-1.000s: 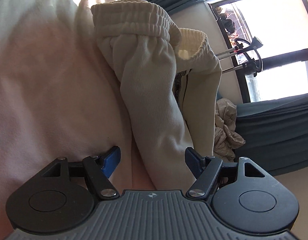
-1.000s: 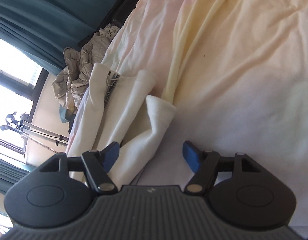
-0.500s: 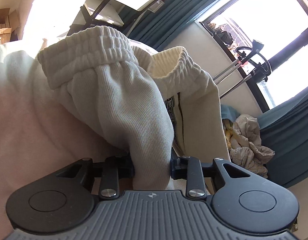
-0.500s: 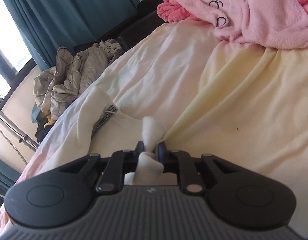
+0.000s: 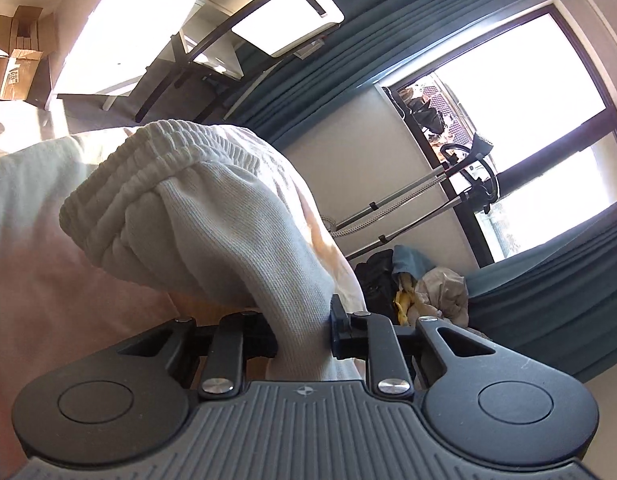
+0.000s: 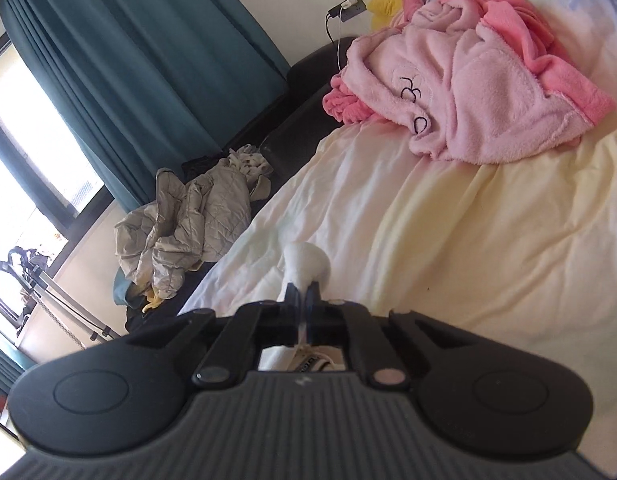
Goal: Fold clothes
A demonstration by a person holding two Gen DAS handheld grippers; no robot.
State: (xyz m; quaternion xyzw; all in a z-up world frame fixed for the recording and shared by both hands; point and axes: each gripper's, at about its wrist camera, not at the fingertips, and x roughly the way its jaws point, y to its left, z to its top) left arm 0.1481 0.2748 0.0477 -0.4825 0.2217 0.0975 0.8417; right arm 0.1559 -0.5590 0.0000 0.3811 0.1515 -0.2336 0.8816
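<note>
Left wrist view: left claw (image 5: 302,332) clamped on a thick bunch of the cream sweatpants (image 5: 212,216), waistband end raised off the bed (image 5: 36,288). Bulky fabric may creep out of the hold. Right wrist view: right claw (image 6: 304,296) pinched on a thin nub of the same garment, above the bed; so slim a bite could slip, dropping that corner and skewing the fold.

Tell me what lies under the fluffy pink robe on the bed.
The fluffy pink robe rests on the pale yellow bedsheet, with a darker pink fleece bundle poking out beneath its left edge. Whatever else sits under its bulk is covered.
</note>
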